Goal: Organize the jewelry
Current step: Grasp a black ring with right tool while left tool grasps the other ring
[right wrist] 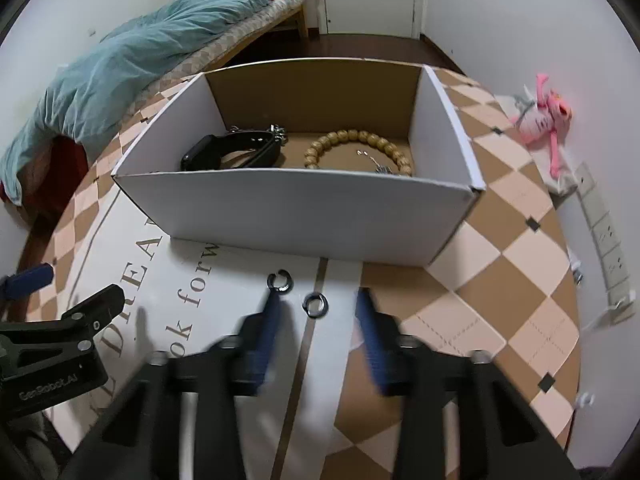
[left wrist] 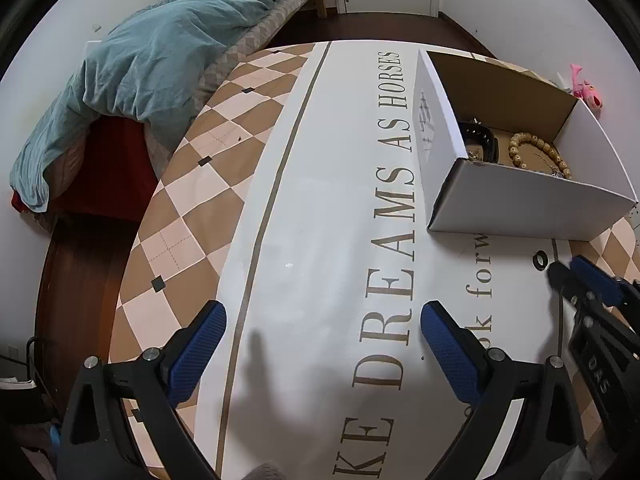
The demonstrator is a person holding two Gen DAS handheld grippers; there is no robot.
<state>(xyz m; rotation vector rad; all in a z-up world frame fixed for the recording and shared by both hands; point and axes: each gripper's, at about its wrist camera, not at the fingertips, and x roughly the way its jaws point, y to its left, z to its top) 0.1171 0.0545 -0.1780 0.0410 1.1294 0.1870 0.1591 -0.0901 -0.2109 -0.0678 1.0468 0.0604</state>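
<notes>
We are in a bedroom of a home — a low wooden-framed bed (right wrist: 256,28) with a rumpled teal duvet (left wrist: 160,52) stands against the white wall, beside dark wood flooring (left wrist: 384,20). A round table under a tan-and-cream diamond-patterned cloth (right wrist: 516,256) fills the foreground, and a pink plush toy (right wrist: 542,120) hangs nearby.

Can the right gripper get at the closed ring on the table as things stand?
Probably yes. The right gripper is open, and the closed ring lies flat on the table between its fingers, in front of the box, with nothing over it.
</notes>
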